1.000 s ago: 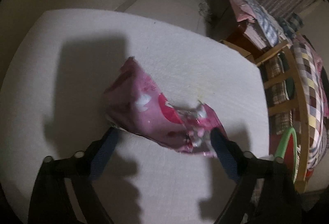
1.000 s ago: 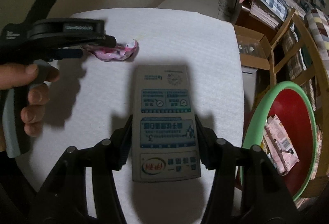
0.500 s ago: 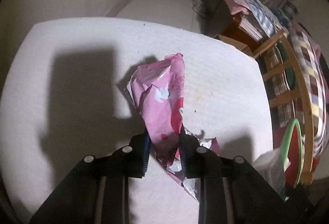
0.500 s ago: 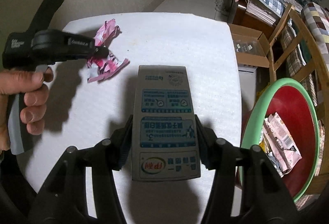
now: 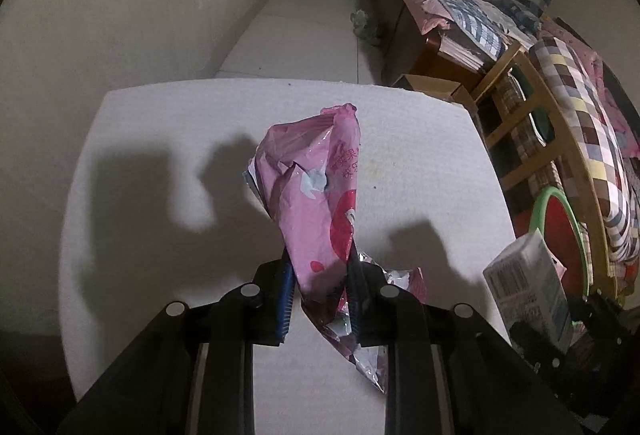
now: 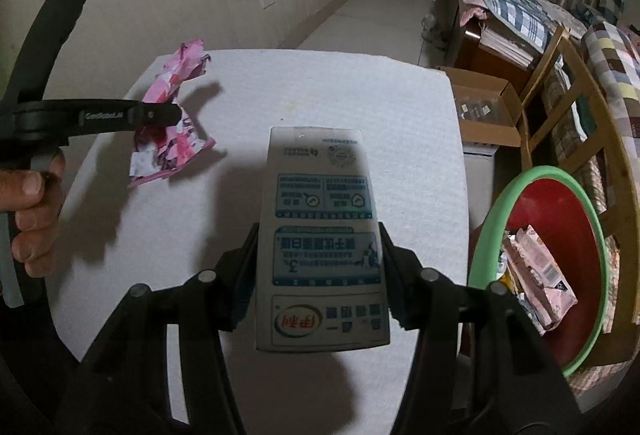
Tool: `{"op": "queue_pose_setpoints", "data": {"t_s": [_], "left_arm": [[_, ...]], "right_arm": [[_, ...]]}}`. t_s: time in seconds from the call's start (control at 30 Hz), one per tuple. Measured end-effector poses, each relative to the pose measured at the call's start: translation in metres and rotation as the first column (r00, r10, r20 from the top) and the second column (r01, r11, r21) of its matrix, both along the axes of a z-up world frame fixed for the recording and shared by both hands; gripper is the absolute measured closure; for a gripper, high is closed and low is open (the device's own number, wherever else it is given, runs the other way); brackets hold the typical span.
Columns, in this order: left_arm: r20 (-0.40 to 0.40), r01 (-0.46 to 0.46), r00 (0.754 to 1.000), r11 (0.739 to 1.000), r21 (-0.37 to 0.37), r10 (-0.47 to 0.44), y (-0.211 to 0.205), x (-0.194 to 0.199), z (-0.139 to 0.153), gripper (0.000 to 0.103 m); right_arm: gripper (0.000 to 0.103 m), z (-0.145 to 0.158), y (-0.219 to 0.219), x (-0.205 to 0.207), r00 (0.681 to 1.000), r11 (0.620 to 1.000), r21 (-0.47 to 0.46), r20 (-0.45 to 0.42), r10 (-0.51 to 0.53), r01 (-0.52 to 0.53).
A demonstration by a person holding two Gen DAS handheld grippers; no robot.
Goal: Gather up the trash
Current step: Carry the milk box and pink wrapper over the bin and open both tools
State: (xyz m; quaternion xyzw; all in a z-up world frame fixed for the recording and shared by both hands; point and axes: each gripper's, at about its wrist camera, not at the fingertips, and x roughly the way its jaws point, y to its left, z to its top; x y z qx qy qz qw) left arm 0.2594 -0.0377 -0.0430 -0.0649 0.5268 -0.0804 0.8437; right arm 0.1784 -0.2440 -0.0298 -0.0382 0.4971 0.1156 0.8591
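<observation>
The left tongs [image 5: 320,287] are clamped on a crumpled pink wrapper [image 5: 316,203], held above the white bench [image 5: 160,155] at the frame centre. The right tongs [image 6: 320,275] are clamped on a milk carton [image 6: 324,243]; a red basin [image 6: 560,235] holding trash sits at lower right.

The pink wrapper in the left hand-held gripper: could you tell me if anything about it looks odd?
The pink wrapper is crumpled and torn, its silver lining showing below the left hand-held gripper. It is pinched mid-body, so both ends flop loose.
</observation>
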Motion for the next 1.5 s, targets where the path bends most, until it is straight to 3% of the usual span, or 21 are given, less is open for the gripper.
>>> {"op": "queue_pose_setpoints", "data": {"t_s": [0.3, 0.67, 1.5], "left_arm": [[0.031, 0.031, 0.999, 0.999, 0.005, -0.032, 0.006, -0.044, 0.022, 0.083], [0.026, 0.109, 0.994, 0.994, 0.008, -0.109, -0.006, -0.085, 0.029, 0.083], [0.040, 0.337, 0.940, 0.941, 0.019, -0.338, -0.147, -0.091, 0.046, 0.083]], "right_arm": [[0.051, 0.024, 0.004, -0.024, 0.999, 1.000, 0.000, 0.033, -0.008, 0.008], [0.051, 0.040, -0.017, -0.045, 0.997, 0.999, 0.004, 0.053, -0.051, 0.050], [0.051, 0.052, -0.126, -0.068, 0.971, 0.975, 0.004, 0.090, -0.220, 0.220]]}}
